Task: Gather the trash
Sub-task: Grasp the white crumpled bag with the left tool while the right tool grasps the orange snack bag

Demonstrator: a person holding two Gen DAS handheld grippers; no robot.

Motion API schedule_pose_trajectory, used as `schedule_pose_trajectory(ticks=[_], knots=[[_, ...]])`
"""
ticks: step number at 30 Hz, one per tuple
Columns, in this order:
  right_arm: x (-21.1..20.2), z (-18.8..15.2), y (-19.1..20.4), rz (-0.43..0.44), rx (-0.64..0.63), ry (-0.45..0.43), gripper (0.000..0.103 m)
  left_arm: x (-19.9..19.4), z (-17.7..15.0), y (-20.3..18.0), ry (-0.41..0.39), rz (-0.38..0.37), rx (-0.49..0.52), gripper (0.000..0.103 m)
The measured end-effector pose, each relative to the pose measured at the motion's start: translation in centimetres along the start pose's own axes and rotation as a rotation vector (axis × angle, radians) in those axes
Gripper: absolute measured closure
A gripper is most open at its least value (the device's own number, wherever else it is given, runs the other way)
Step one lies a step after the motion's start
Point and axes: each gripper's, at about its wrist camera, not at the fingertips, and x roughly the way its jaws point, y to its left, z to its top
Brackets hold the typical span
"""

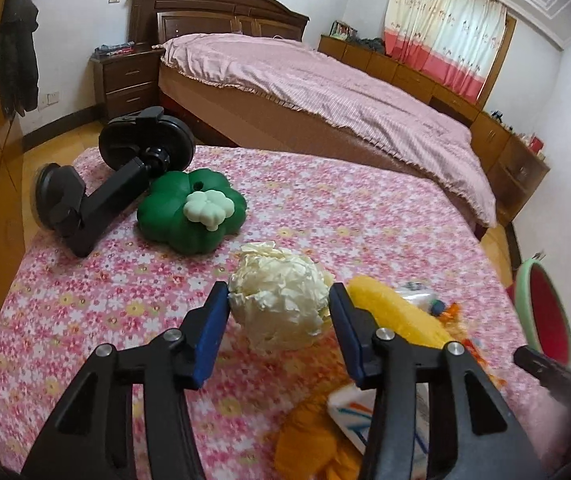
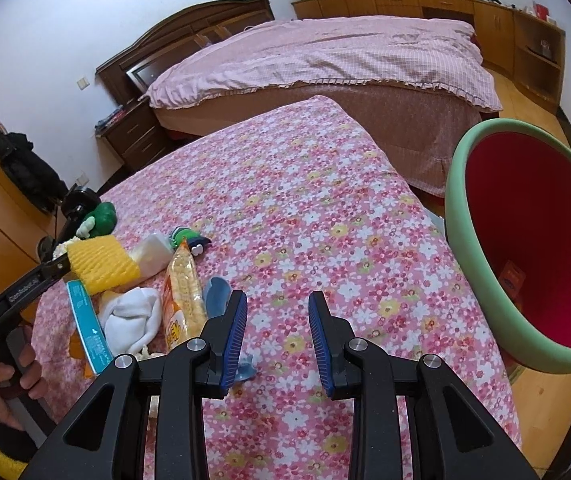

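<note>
The left hand-held gripper (image 1: 279,308) is clenched around a crumpled paper ball (image 1: 279,300) on the floral counter (image 1: 365,220), with a yellow foam net (image 1: 393,312) touching its right pad and a green clover-shaped toy (image 1: 177,216) and black suction mount (image 1: 125,168) beyond to its left. Only the right wrist view shows the snack packet (image 2: 183,292), white cloth (image 2: 131,318) and teal box (image 2: 87,324) left of the released, empty right hand-held gripper (image 2: 277,328). To its right stands a green-rimmed red bin (image 2: 469,216) holding a small red wrapper (image 2: 512,278).
</note>
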Motion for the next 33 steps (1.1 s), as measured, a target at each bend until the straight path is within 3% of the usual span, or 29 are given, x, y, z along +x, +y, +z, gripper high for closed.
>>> schedule_pose_trajectory(ticks=[9,15,33], knots=[[-1.0,-0.7,1.4,0.103,-0.006,0.001,0.071,-5.2,-1.7,-0.4,-0.085,0.04,-0.003,0.051],[-0.5,-1.2,2.7,0.152,-0.02,0.021,0.071,-7.3,-3.3,0.2,-0.097,0.044,-0.038,0.051],[3.5,-1.3,5.8,0.134,-0.091,0.11,0.069,-7.7,-5.8,1.8,-0.072,0.041,-0.08,0.051]])
